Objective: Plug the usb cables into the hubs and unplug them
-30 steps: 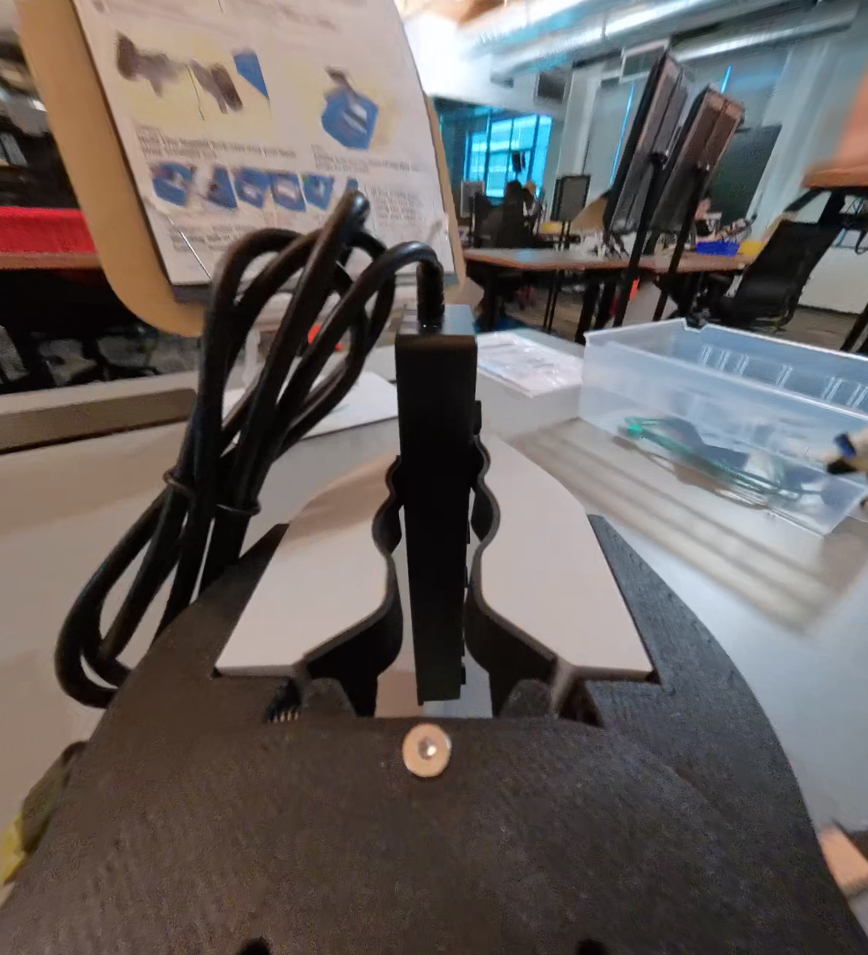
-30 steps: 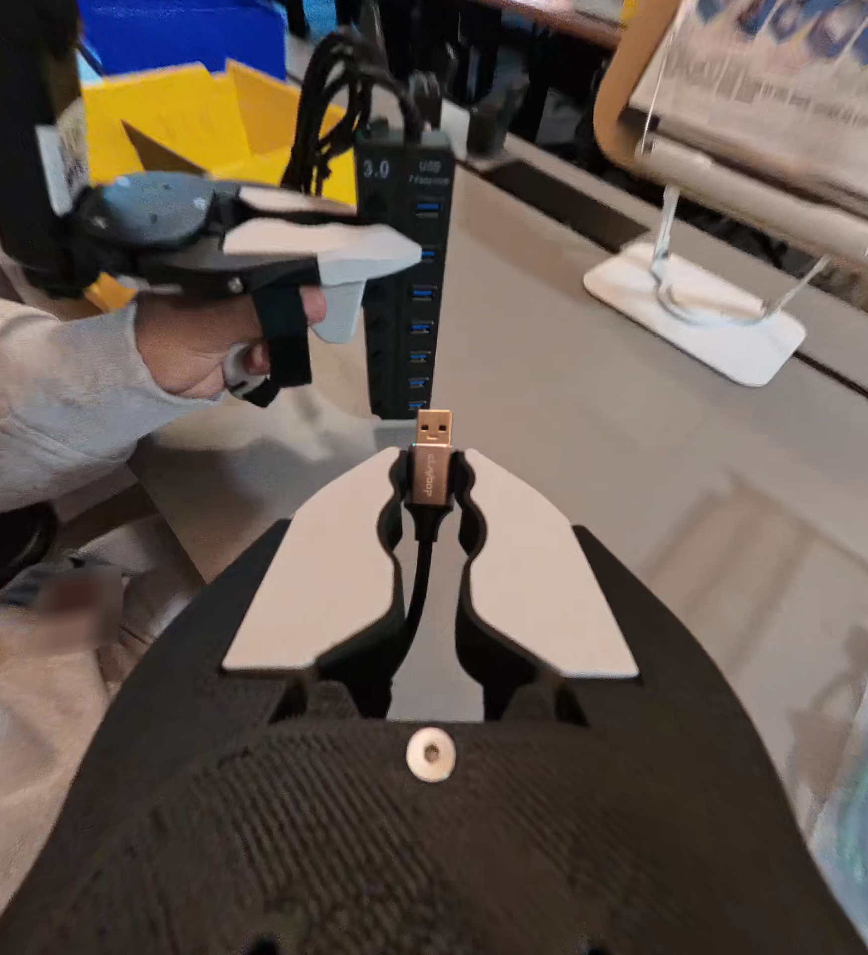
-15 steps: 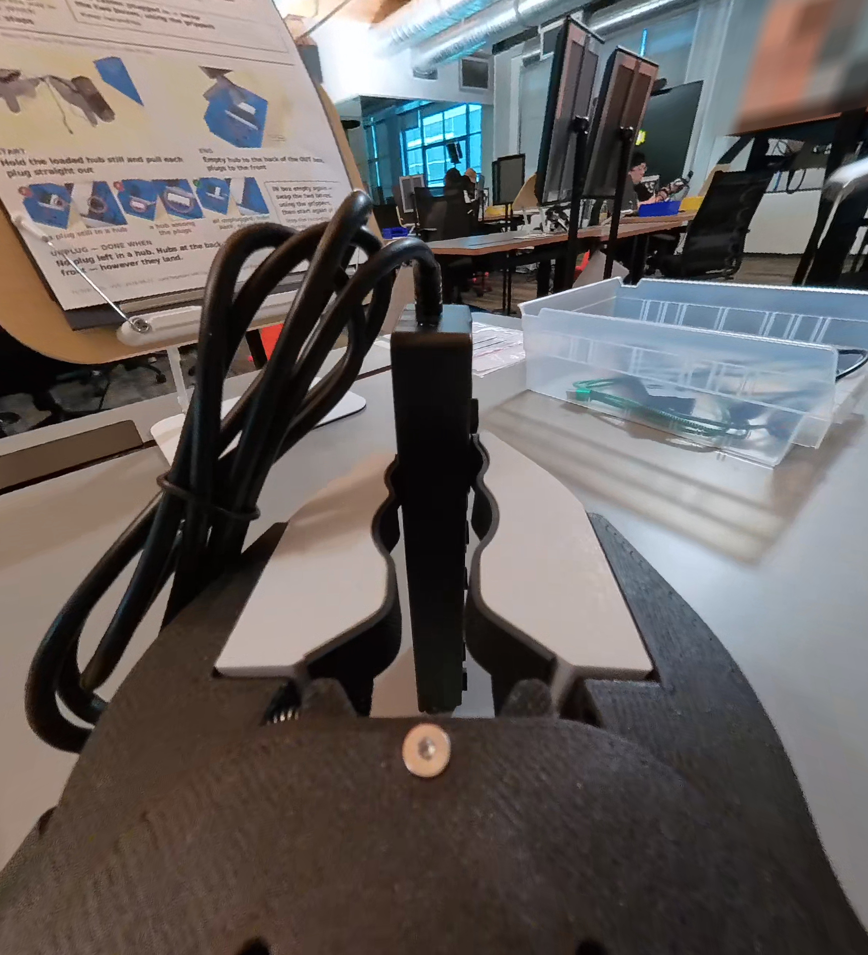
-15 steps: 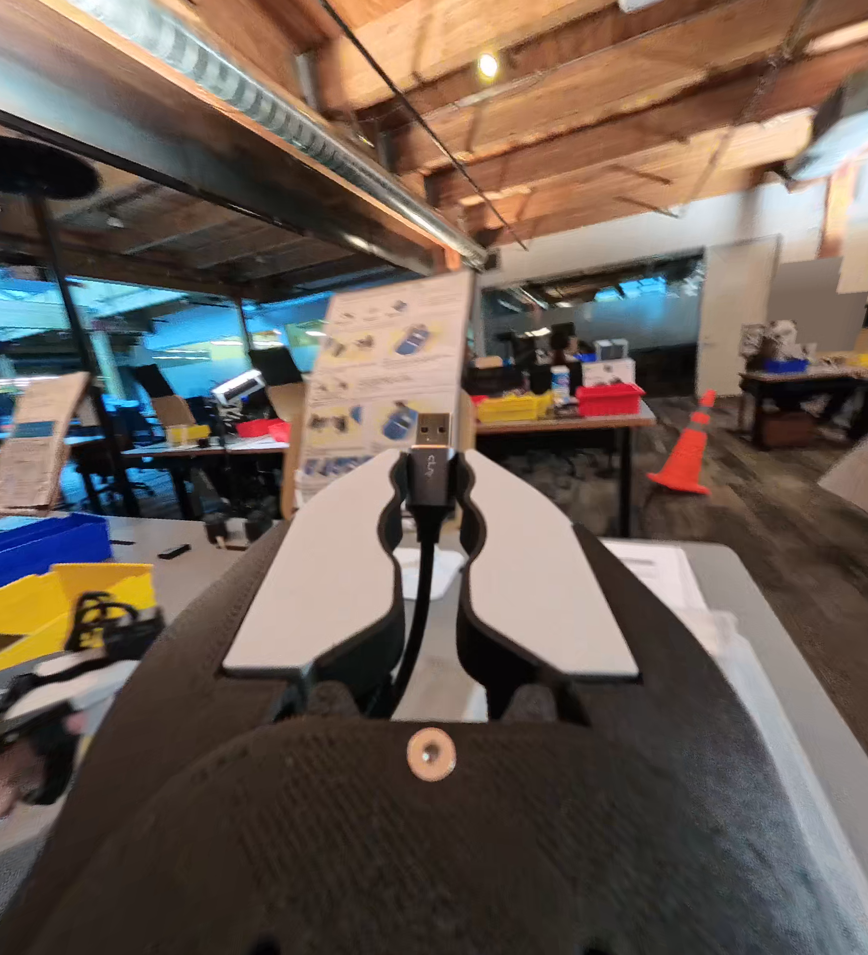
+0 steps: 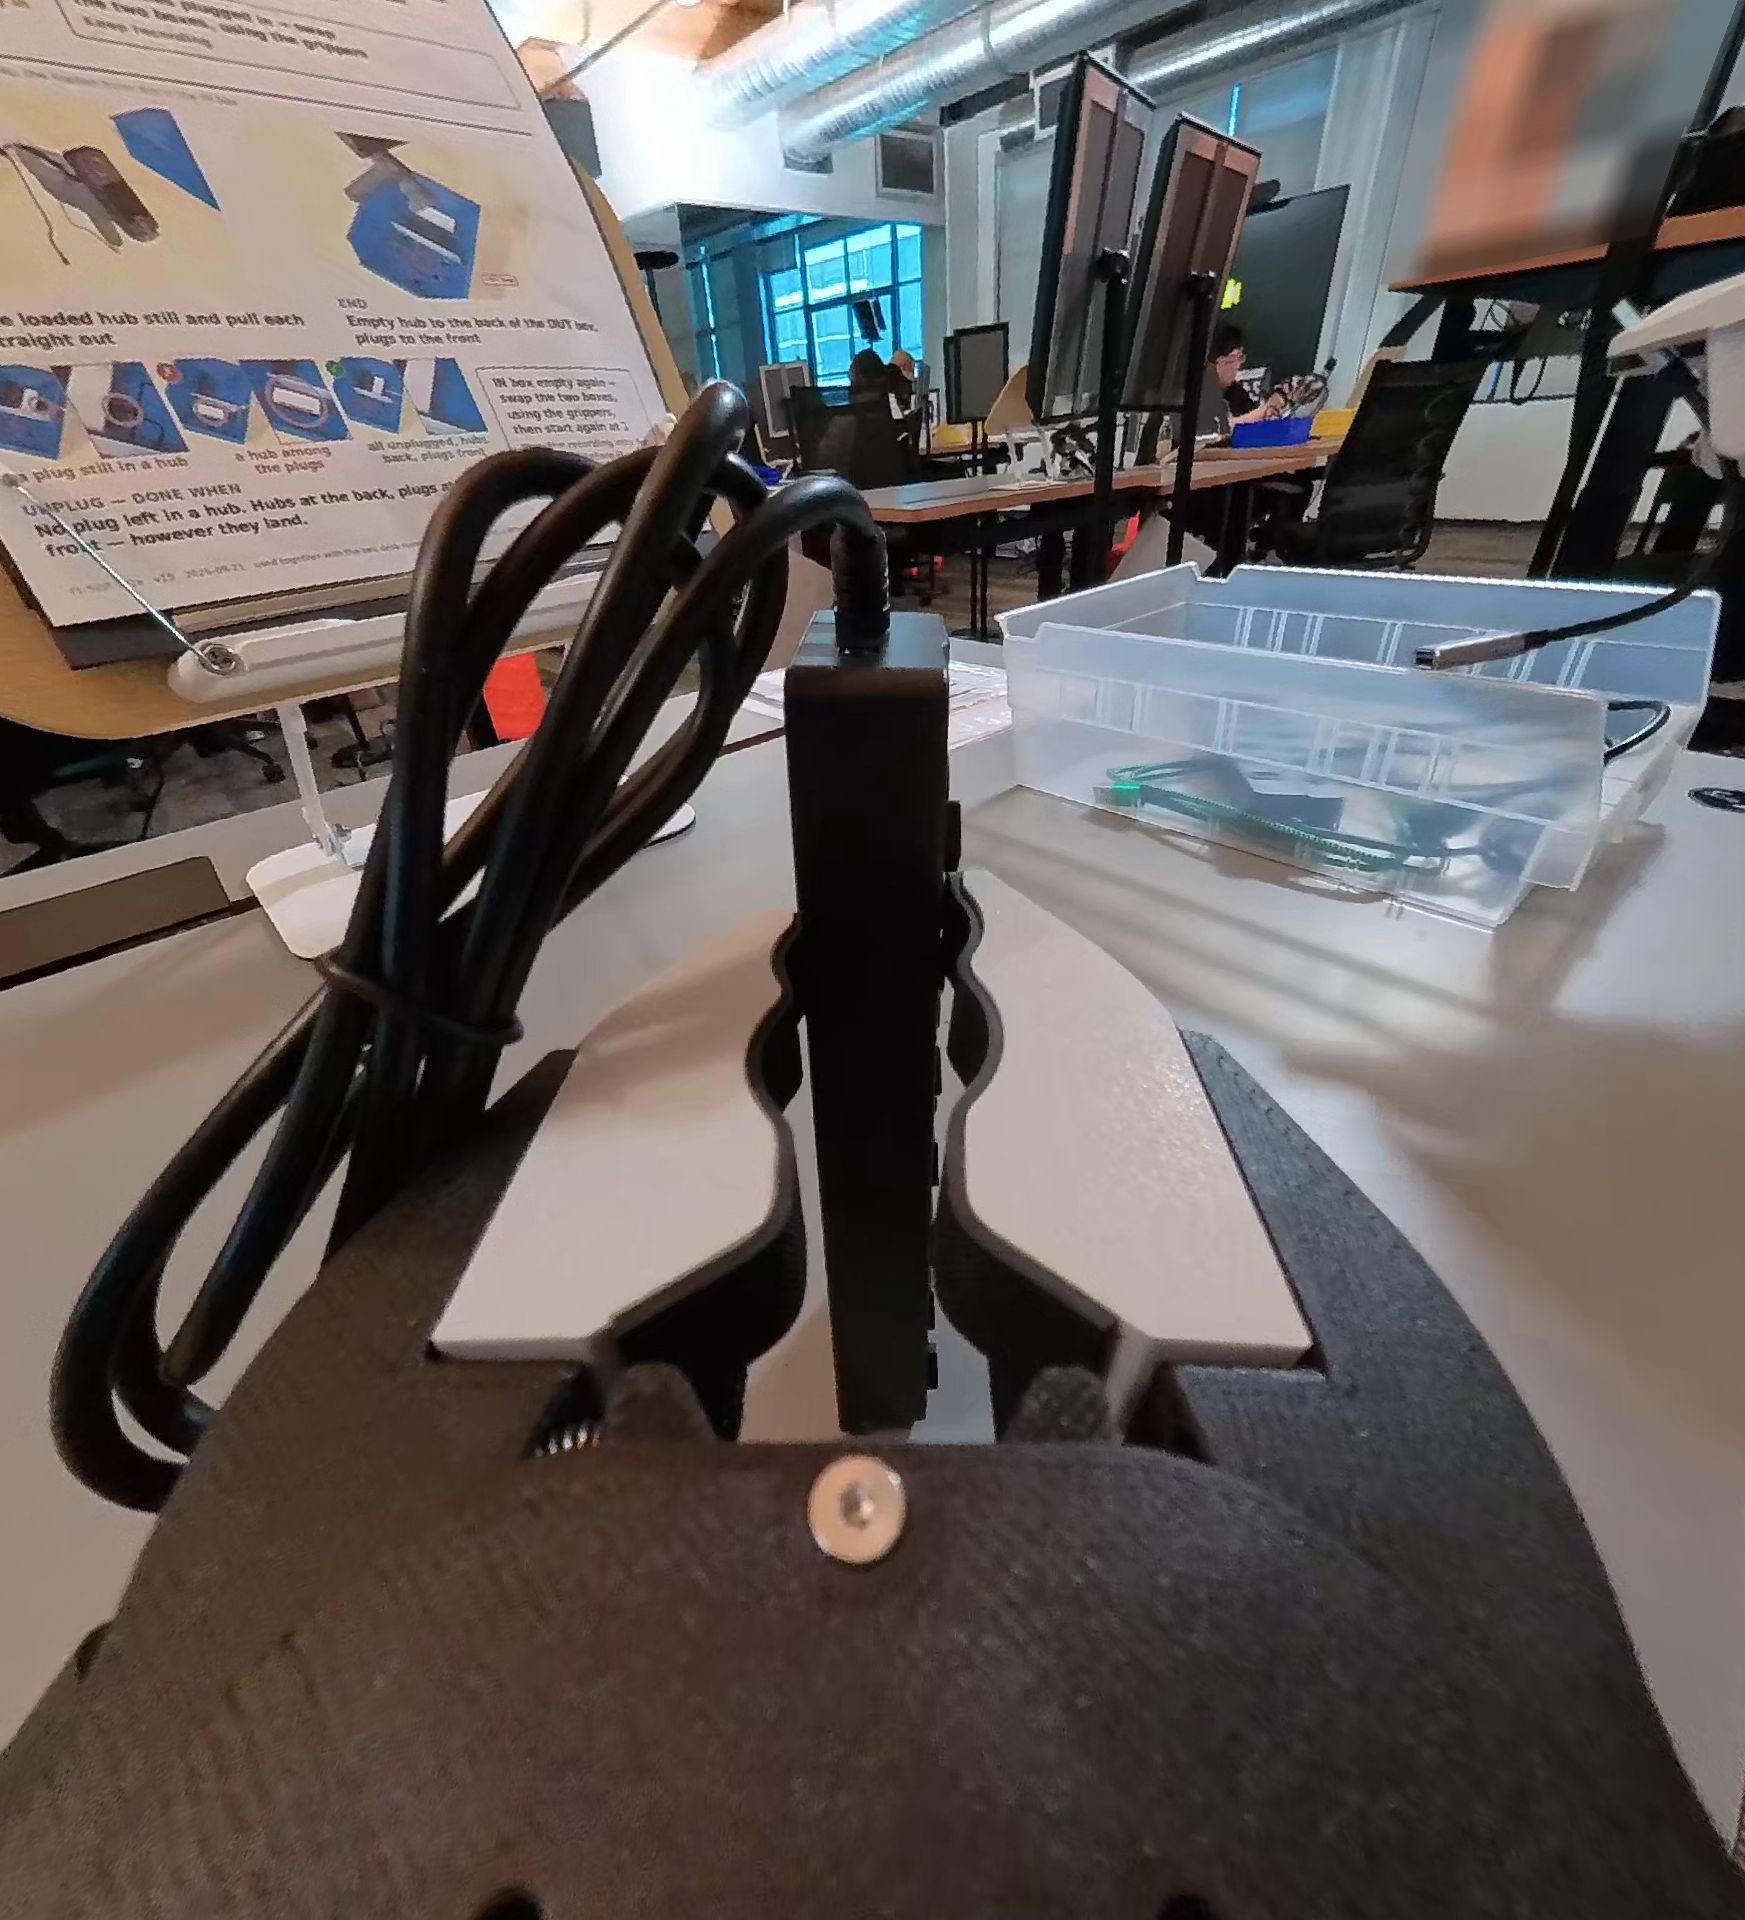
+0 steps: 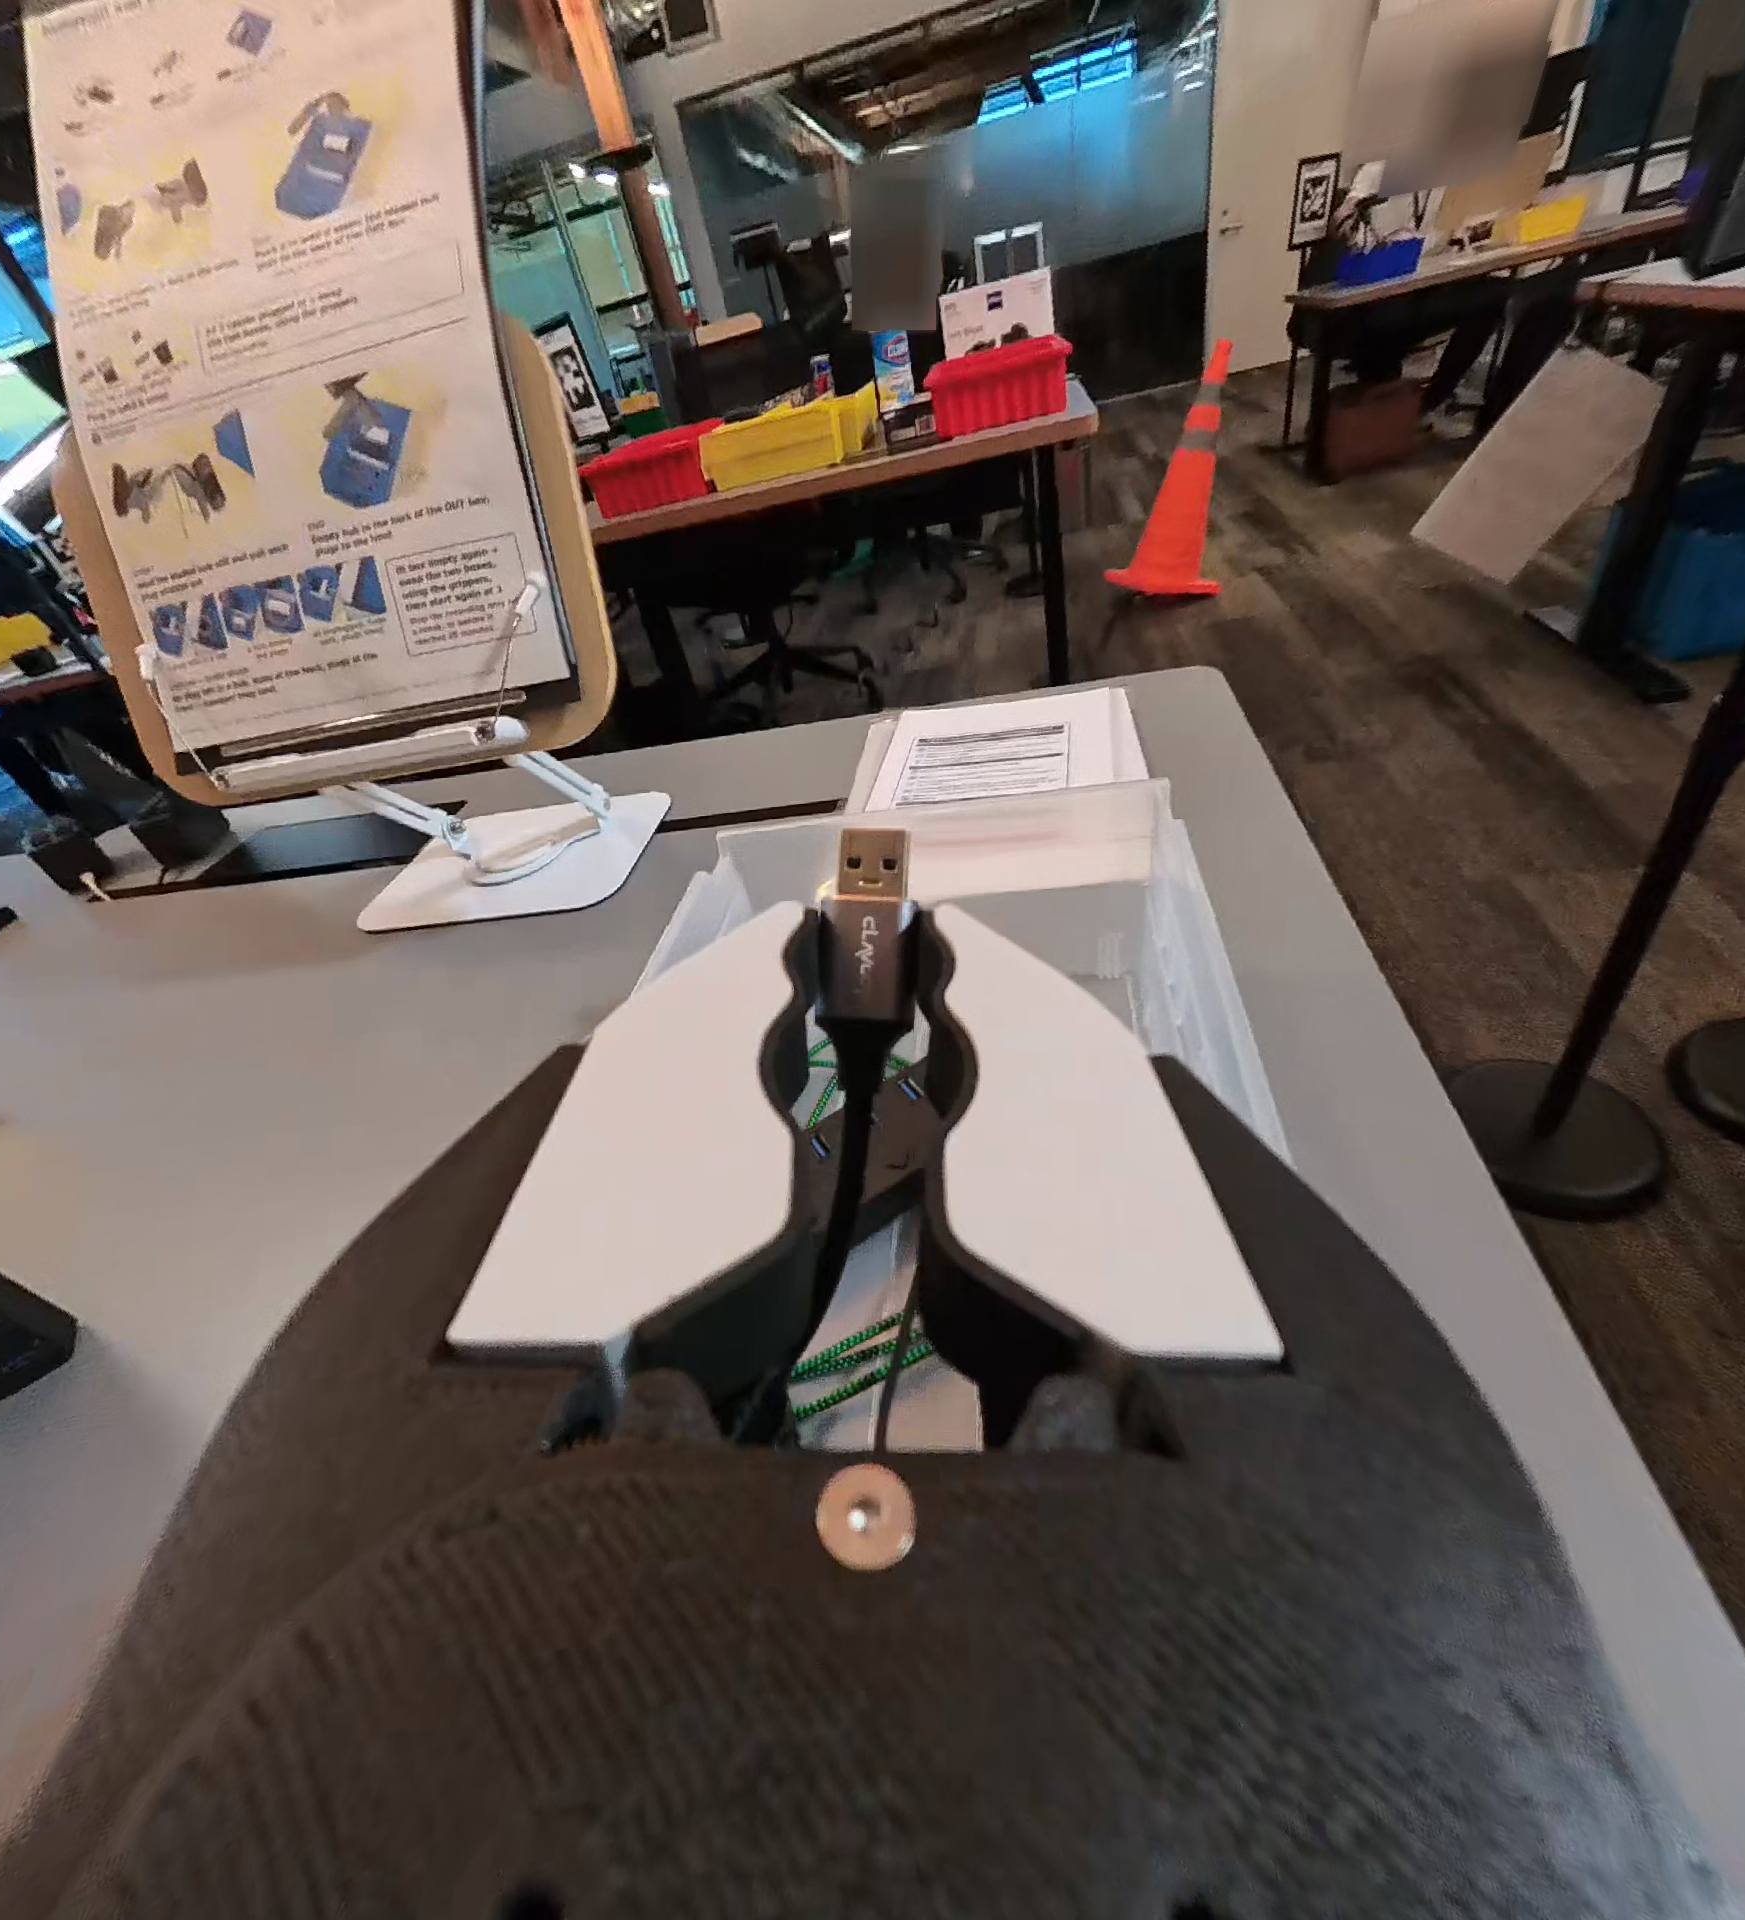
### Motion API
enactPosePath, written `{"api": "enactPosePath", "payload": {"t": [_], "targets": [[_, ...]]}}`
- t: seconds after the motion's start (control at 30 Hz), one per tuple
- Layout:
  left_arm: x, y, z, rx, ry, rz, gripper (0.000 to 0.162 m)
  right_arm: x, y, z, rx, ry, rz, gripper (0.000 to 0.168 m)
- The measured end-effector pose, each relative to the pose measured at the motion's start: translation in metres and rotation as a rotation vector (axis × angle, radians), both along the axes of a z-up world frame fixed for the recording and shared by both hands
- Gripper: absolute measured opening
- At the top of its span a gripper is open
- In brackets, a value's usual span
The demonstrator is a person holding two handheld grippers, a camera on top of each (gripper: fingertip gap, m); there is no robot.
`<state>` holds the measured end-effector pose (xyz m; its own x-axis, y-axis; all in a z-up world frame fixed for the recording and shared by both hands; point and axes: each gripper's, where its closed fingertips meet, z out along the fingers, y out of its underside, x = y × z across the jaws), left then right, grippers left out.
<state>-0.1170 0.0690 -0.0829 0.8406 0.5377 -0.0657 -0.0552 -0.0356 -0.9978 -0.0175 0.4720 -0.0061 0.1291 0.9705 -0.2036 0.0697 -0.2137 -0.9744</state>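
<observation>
Left tongs (image 5: 868, 1049) clamped on black hub (image 5: 866, 935), edge-up above table (image 5: 1574, 1039). Right tongs (image 6: 863, 997) pinch USB plug (image 6: 868, 914) over clear bin (image 6: 1190, 935).

USB plug (image 6: 866, 935) in right gripper (image 6: 866, 971)

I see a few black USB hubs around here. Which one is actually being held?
The upright black hub, clamped edge-on between the left gripper jaws, with its bundled black cord beside it. Another hub lies in the clear bin.
</observation>
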Motion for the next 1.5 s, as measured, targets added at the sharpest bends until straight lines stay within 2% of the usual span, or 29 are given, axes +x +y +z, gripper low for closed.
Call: {"api": "enactPosePath", "payload": {"t": [0.07,0.2,0.33,0.43,0.53,0.8,1.03,1.17,1.3,1.4,1.5], "targets": [[-0.001,-0.001,0.000,0.004,-0.005,0.004,0.028,0.002,0.009,-0.008,-0.012,-0.028,-0.031,0.018],[-0.001,0.000,0.000,0.001,-0.003,0.006,0.028,-0.003,0.024,-0.056,0.037,-0.220,-0.085,0.018],[0.000,0.000,0.000,0.000,0.000,0.007,0.028,-0.011,0.024,-0.076,0.094,-0.298,-0.080,0.019],[-0.001,0.000,0.000,0.004,-0.004,0.006,0.028,-0.012,0.027,-0.086,0.137,-0.364,-0.097,0.039],[0.000,0.000,0.000,0.004,-0.004,0.005,0.028,-0.011,0.030,-0.080,0.197,-0.360,-0.129,0.045],[0.000,0.000,0.000,0.003,-0.003,0.002,0.028,-0.013,0.017,-0.067,0.251,-0.360,-0.104,0.044],[0.002,0.001,0.000,0.004,-0.001,-0.003,0.028,-0.016,-0.002,-0.041,0.252,-0.263,-0.053,0.041],[0.002,0.001,0.001,0.004,-0.001,-0.009,0.028,-0.019,-0.029,-0.014,0.285,-0.168,0.016,0.039],[0.008,0.004,0.002,0.019,-0.020,-0.044,0.028,-0.022,-0.074,0.012,0.357,-0.087,0.129,0.038],[0.015,0.007,0.010,0.058,-0.050,-0.084,0.028,-0.024,-0.124,0.025,0.411,-0.032,0.275,0.039],[0.024,0.011,0.017,0.117,-0.125,-0.153,0.027,-0.024,-0.194,0.021,0.393,0.030,0.507,0.041]]}}
